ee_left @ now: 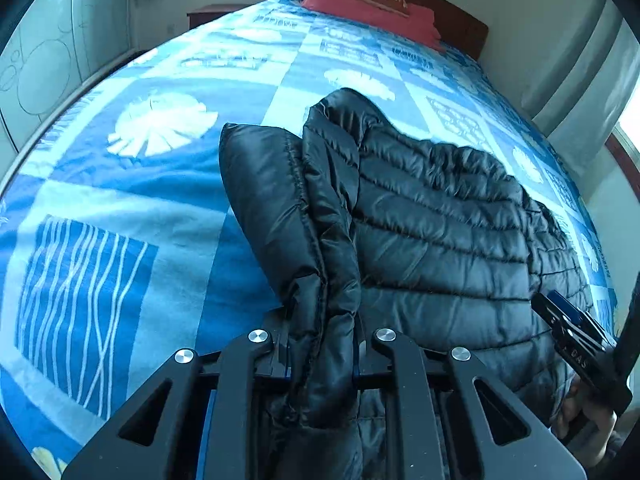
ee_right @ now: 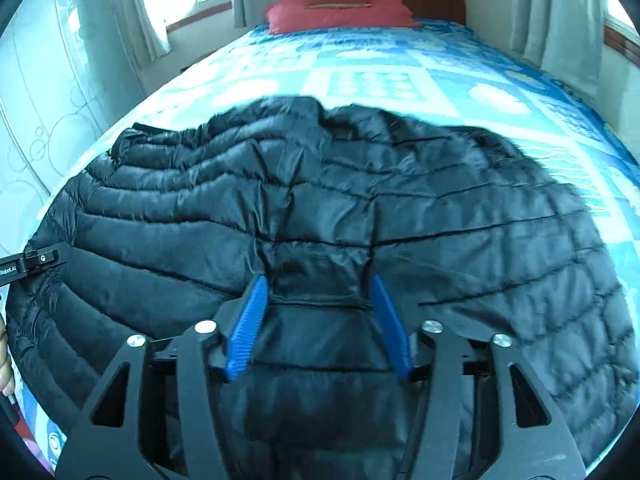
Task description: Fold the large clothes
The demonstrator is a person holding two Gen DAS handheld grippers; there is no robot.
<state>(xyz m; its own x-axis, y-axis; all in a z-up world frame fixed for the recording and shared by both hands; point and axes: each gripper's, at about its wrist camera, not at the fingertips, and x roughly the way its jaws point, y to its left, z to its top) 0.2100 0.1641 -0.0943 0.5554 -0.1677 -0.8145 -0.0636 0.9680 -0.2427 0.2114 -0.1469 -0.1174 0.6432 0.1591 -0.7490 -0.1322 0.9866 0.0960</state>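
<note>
Fingers of the left gripper (ee_left: 322, 344) pinch a bunched edge of the black puffer jacket (ee_left: 440, 216), which lies on the bed (ee_left: 132, 208). Right gripper (ee_right: 318, 320) fingers are spread around a jacket fold.

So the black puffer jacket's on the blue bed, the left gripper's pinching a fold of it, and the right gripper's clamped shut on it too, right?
Not quite. In the right wrist view the right gripper is open, its blue fingers spread over the black puffer jacket. The rest holds: the left gripper pinches a fold, on the blue bed.
</note>
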